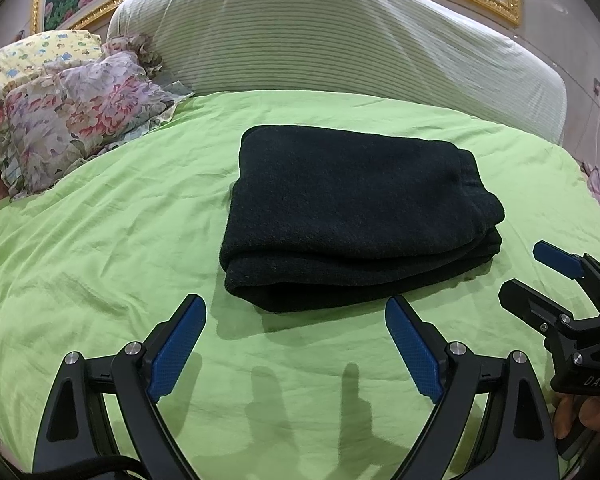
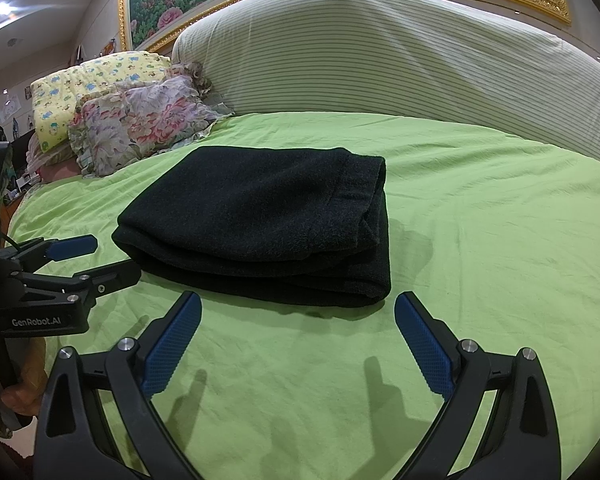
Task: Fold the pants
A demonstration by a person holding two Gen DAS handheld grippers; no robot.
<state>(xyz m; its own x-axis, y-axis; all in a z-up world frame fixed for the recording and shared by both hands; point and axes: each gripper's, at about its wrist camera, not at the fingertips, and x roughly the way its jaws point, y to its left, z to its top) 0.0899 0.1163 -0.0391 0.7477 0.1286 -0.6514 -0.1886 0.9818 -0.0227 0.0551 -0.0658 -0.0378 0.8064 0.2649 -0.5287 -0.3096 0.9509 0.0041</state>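
Left gripper (image 1: 296, 344): nearest item in the left wrist view; black frame, blue ribbed pads; jaws spread wide, nothing between them; held above the sheet, apart from the pants. Seen also from the right wrist view at the left edge (image 2: 100, 258), fingers apart there too.
Right gripper (image 2: 298, 342): nearest item in the right wrist view; same build; jaws spread wide, empty; held above the sheet just short of the pants' near edge. Seen also from the left wrist view at the right edge (image 1: 540, 272), fingers apart.
Hands: fingers of one hand (image 1: 572, 416) wrap the right gripper's handle; part of another hand (image 2: 16, 384) holds the left gripper's handle.
Sheet (image 1: 100, 264): light green, creased, covers the bed; carries gripper shadows in the foreground.
Pants (image 1: 352, 216): black, thick fabric; folded into a compact stack of several layers; lie flat on the sheet at mid-bed, just beyond both grippers; rounded fold faces the grippers; touched by neither gripper.
Floral pillow (image 1: 72, 120): pink and grey flower print, ruffled edge; on the bed's far left, well apart from the pants.
Yellow pillow (image 2: 96, 88): small cartoon print; behind and partly under the floral pillow.
Striped bolster (image 1: 332, 40): pale green and white stripes; large; spans the far edge of the bed.
Picture (image 2: 172, 4): flower scene, gilt frame; on the wall behind the bolster.
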